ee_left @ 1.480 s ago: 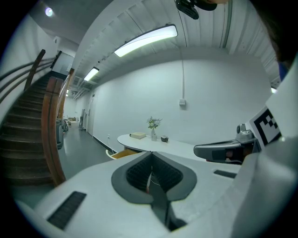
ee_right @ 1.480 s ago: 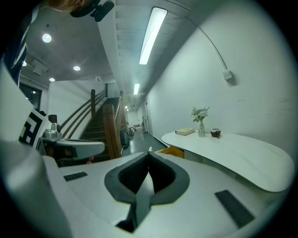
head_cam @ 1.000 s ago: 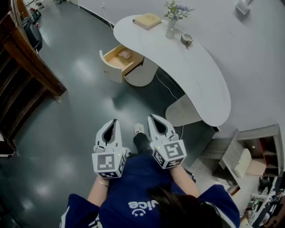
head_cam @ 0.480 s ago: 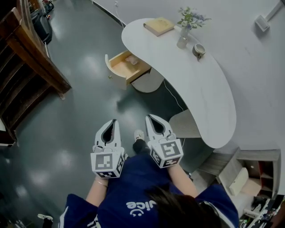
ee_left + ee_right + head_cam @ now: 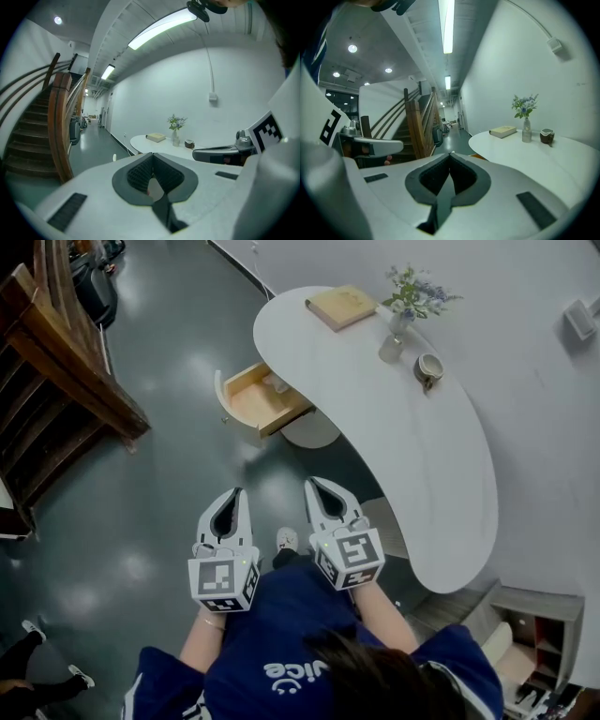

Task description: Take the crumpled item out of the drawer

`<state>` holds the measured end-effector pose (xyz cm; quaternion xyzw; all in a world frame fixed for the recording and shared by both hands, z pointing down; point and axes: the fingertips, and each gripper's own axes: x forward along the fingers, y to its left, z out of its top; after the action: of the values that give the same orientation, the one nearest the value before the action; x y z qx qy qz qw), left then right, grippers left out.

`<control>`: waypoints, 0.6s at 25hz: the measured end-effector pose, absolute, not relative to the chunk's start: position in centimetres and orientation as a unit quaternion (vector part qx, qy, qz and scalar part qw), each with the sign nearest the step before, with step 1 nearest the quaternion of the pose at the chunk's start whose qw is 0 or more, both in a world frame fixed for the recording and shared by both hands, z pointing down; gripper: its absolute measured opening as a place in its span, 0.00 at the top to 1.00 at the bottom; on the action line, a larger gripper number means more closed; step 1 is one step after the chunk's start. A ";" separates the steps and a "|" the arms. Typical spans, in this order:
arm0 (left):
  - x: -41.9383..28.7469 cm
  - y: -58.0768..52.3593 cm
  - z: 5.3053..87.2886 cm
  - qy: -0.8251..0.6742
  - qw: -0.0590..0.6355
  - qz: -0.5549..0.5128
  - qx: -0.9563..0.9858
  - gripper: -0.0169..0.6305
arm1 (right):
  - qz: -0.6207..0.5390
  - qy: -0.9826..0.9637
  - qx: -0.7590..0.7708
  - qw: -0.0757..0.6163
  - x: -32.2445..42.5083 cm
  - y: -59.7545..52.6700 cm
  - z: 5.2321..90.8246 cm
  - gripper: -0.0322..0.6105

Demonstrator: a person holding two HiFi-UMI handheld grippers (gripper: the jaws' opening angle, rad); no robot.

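The left claw [image 5: 236, 491] is closed tight with nothing in it, I think because nothing is near enough to grab yet. Far ahead of it the wooden drawer [image 5: 248, 401] stands pulled open, so the crumpled item [image 5: 277, 382] lying inside can be reached. The right claw [image 5: 312, 482], just beside the left one, is closed and empty too. The white bench [image 5: 412, 456] curves off ahead and to its right.
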<state>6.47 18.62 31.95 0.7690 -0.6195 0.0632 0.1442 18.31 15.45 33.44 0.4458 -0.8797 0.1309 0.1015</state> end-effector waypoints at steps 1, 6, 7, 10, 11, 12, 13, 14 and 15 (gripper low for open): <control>6.8 18.0 31.9 -0.622 0.144 0.063 0.767 0.97 | 0.132 -0.882 0.442 0.101 18.5 14.8 33.5 0.94; 7.9 15.5 31.9 -0.639 0.140 0.054 0.755 0.97 | 0.134 -0.891 0.422 0.102 19.4 11.5 34.0 0.94; 8.1 15.1 32.0 -0.642 0.141 0.054 0.752 0.97 | 0.135 -0.892 0.419 0.103 19.6 11.0 34.1 0.94; 8.6 14.3 32.4 -0.643 0.148 0.058 0.749 0.97 | 0.140 -0.893 0.415 0.104 20.0 9.7 34.3 0.94; 8.7 14.0 32.4 -0.643 0.149 0.060 0.749 0.97 | 0.141 -0.893 0.415 0.105 20.0 9.3 34.4 0.94; 8.7 13.6 32.5 -0.643 0.151 0.061 0.749 0.97 | 0.143 -0.893 0.414 0.105 20.0 8.9 34.4 0.94; 8.7 13.2 32.5 -0.643 0.152 0.061 0.748 0.97 | 0.143 -0.893 0.412 0.106 19.9 8.5 34.4 0.94; 8.7 12.8 32.5 -0.643 0.153 0.060 0.748 0.97 | 0.144 -0.894 0.411 0.106 19.8 8.2 34.5 0.94; 8.6 12.4 32.5 -0.643 0.153 0.059 0.748 0.97 | 0.144 -0.894 0.410 0.107 19.7 7.9 34.6 0.94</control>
<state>8.63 12.40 32.51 0.7481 -0.6429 0.0592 0.1533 19.73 7.90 34.59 0.4105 -0.8940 0.1444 0.1072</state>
